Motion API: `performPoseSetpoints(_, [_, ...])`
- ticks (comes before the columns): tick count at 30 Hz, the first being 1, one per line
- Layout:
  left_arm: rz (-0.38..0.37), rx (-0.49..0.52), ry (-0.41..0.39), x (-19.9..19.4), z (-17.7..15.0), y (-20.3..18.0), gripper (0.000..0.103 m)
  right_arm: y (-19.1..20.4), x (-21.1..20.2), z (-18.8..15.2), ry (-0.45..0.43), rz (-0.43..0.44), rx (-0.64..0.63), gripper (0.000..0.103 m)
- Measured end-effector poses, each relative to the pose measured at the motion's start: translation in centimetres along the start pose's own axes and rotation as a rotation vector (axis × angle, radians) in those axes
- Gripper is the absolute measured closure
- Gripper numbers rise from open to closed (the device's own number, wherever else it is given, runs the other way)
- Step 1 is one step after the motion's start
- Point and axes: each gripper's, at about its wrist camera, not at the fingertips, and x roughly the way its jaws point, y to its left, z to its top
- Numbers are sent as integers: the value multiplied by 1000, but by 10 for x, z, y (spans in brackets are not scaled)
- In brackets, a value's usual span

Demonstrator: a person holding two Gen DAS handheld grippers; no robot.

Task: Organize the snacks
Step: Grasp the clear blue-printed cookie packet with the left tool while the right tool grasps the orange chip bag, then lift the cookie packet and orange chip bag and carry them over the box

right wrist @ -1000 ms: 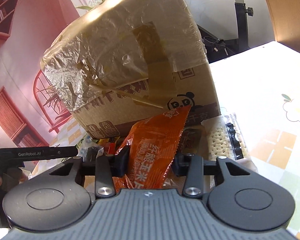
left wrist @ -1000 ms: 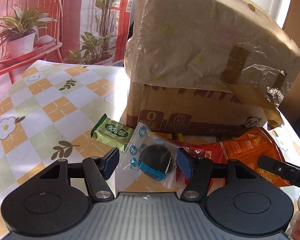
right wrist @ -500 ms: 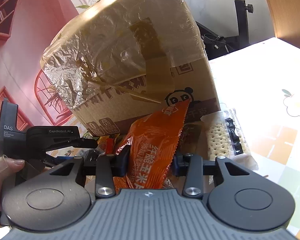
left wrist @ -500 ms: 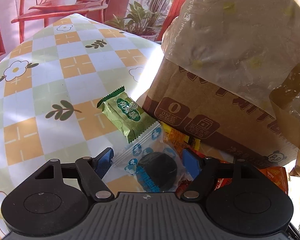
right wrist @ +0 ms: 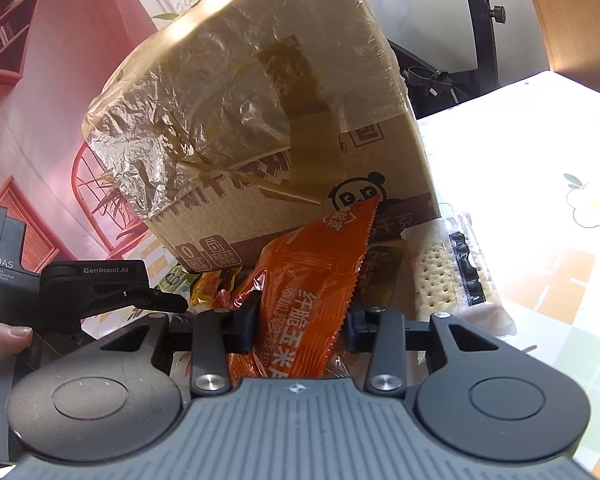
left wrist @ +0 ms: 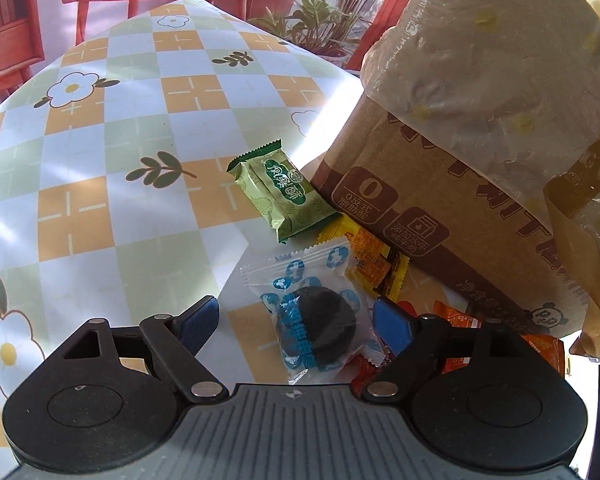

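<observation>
Left hand-held gripper [left wrist: 296, 320] opening around cookie packet [left wrist: 316, 320]; right hand-held gripper [right wrist: 300, 326] pinching orange snack bag [right wrist: 312, 280].

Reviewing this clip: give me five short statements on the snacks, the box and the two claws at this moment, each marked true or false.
1. The right claw grips an orange snack bag. True.
2. The left claw is clamped on the green packet. False: its jaws are opening, with the clear-wrapped dark cookie between them; the green packet lies further ahead on the tablecloth.
3. The cardboard box is partly wrapped in plastic film. True.
4. A cracker pack lies beside the box. True.
5. The tablecloth is plain white. False: it is checked in orange and green, with flowers.
</observation>
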Motion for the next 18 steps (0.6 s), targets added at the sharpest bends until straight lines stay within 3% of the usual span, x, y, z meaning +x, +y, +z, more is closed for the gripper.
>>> performPoseSetpoints(8, [98,210,-94,12,-16,-30,19,0,-1,-1,-1,-3,3,62])
performPoseSetpoints(10, [124,265,-123,9,-23,-34,37,1,-3,-1,-3,-4,-2,62])
performPoseSetpoints(11, [123,283,-129,7,-25,-34,53,1,-4,-1,-4,-1,-4,63])
performPoseSetpoints(14, [10,272,-113,-2,-28,-24,54,1,-9,-1,-6,4,-8,64])
performPoseSetpoints(18, [0,318,-157,-21,-38,-15,54,5,-13,0,0,31,-24,66])
